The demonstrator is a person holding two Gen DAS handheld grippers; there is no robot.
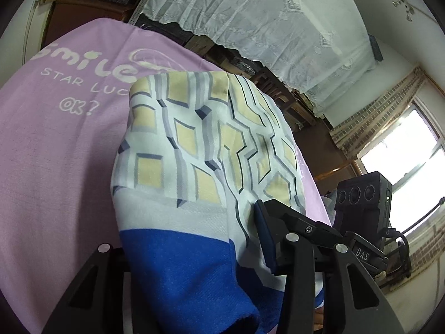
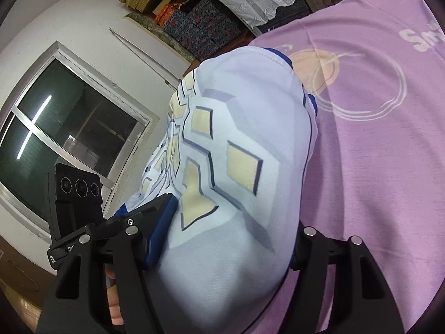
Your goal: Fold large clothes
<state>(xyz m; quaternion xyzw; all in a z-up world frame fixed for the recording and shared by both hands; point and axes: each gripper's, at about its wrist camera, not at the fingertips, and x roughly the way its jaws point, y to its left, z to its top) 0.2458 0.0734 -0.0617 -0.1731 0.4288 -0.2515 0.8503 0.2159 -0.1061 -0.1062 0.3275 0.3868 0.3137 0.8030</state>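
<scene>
the patterned garment (image 1: 194,150) with yellow diamonds and a blue band lies bunched on the lilac "smile" sheet (image 1: 55,139). the left gripper (image 1: 189,239) pinches a thick fold of it; the right gripper (image 2: 236,239) clamps another bundled fold of the garment.

**One garment, one sheet, two grippers**

One patterned garment (image 1: 200,150) shows, white with yellow diamonds, grey lines and one blue band. One lilac sheet (image 1: 55,144) lies under it, with three lines of white lettering in the left wrist view and one peach disc ringed in white in the right wrist view. Two grippers are counted: the left gripper (image 1: 192,239) and the right gripper (image 2: 230,231), each with two fingers. One black camera block (image 1: 364,194) with three lenses appears beside each. One white lace curtain (image 1: 264,27) hangs behind. Two windows are visible, one bright (image 1: 403,150) and one dark (image 2: 69,128). The stacked boxes (image 2: 194,25) are too many and too blurred to count.
</scene>
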